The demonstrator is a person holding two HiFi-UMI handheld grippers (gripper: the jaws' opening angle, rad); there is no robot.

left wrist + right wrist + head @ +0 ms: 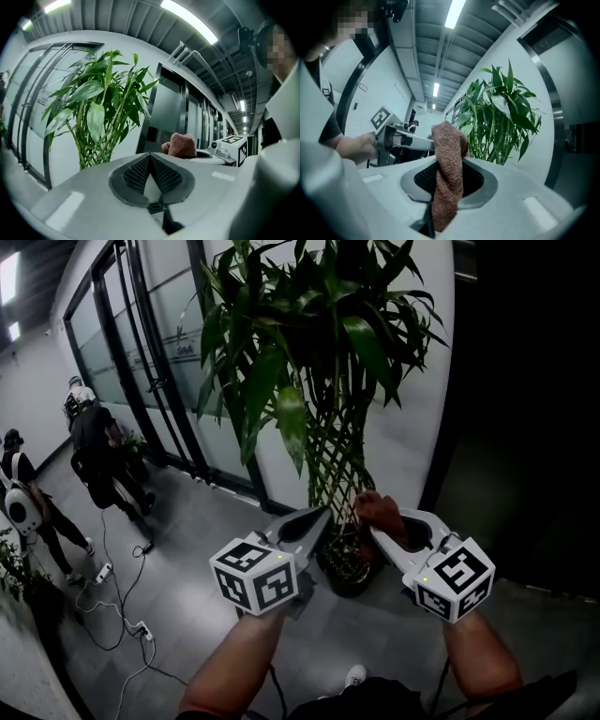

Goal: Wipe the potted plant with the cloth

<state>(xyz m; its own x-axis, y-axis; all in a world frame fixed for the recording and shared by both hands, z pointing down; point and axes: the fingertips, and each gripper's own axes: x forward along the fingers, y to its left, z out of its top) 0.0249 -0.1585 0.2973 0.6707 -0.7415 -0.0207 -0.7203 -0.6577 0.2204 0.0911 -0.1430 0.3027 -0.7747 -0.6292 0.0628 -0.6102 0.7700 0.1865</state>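
The tall green plant [309, 352] stands in a dark pot [349, 570] on the grey floor [187, 549], next to a white wall. The left gripper [321, 517] is just in front of the plant, near the pot. Its fingers [133, 174] are pressed together with nothing between them. The right gripper [382, 532] is beside it, in front of the plant's stems. Its fingers [477, 180] are squeezing a brown cloth [380, 510]. The cloth sticks up past the finger tips, close to the criss-cross stems and just above the pot. I cannot tell if it touches the stems. Far off to the left of the plant, 2 people [94, 446] stand by the glass doors [141, 362]. Cables [122, 615] lie on the floor near them.
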